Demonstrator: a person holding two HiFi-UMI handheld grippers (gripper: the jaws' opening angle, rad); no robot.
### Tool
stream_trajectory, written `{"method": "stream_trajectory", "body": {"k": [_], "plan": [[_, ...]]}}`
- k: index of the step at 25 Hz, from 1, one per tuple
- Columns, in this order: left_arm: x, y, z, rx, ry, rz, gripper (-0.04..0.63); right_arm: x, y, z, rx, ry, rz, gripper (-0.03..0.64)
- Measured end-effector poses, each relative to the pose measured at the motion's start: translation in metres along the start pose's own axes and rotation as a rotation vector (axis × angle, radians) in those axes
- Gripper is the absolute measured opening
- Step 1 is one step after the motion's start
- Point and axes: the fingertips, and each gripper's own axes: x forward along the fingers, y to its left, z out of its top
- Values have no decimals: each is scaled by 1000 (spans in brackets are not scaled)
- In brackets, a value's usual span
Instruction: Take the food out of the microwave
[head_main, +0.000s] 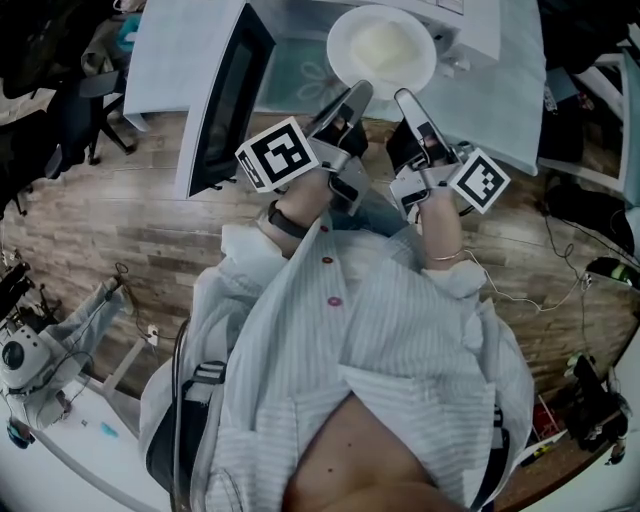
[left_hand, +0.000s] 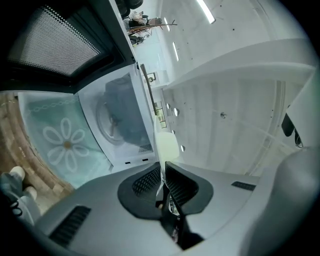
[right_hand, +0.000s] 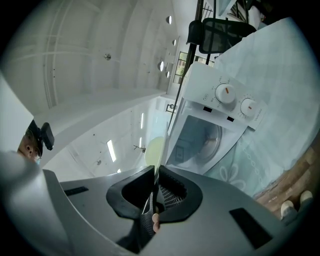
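Note:
A white plate (head_main: 347, 28) with pale food (head_main: 385, 45) hangs level in front of the open microwave (head_main: 470, 18). Both grippers hold its near rim. My left gripper (head_main: 358, 92) is shut on the rim at the left, my right gripper (head_main: 403, 98) on the rim at the right. In the left gripper view the plate (left_hand: 167, 144) shows edge-on, pinched by the left gripper (left_hand: 162, 172). In the right gripper view its thin edge (right_hand: 155, 150) runs into the right gripper (right_hand: 154, 172). The microwave's cavity (left_hand: 120, 117) holds only its turntable.
The microwave door (head_main: 228, 100) stands swung open at the left, close to my left hand. A pale green cloth with a daisy print (left_hand: 62, 142) covers the table under the microwave. The control knobs (right_hand: 226, 92) sit on the microwave's right. Wooden floor (head_main: 120, 220) lies below.

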Motion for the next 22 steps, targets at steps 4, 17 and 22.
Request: {"method": "stream_trajectory", "body": {"k": [4,17,22], "plan": [[3,3,1,-5,5,6,37,2,-3,2,1,2,-5,51],[8,6,0,-15,34,-2,37,1,-6,5,-13,7,-25,51],[14,3,4,-12,74,-18,37,3,-4,10,-34,-3,-37,51]]}}
